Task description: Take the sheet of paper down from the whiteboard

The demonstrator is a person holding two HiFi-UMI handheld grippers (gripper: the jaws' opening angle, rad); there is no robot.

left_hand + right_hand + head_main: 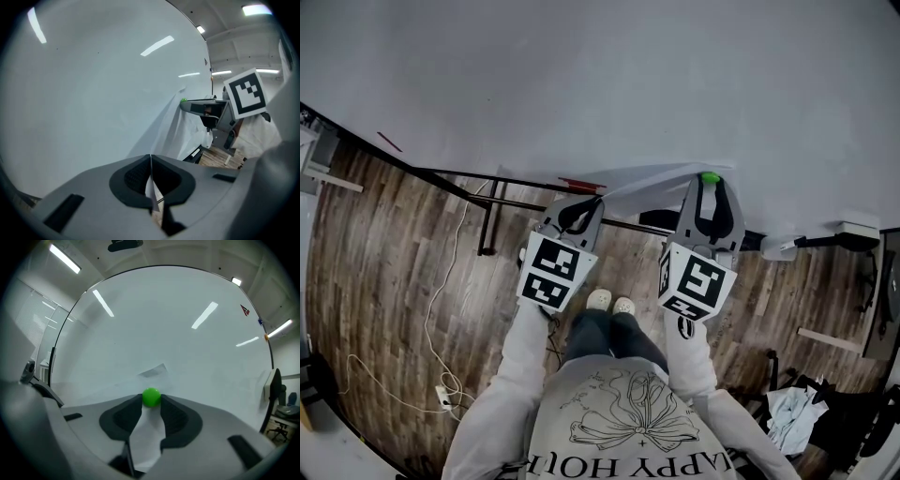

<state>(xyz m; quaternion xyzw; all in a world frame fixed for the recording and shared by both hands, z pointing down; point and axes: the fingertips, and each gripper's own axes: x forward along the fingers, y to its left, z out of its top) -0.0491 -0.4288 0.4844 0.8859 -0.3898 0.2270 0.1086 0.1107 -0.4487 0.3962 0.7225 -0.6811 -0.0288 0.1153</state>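
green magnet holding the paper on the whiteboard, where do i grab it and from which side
Grip the green magnet across its round sides, coming head-on at the whiteboard. It is a ball-like knob standing proud of the sheet of paper, so only its sides give purchase. The right gripper is closed on it this way.

Open whiteboard [581, 75] face above, stand frame [487, 220] below
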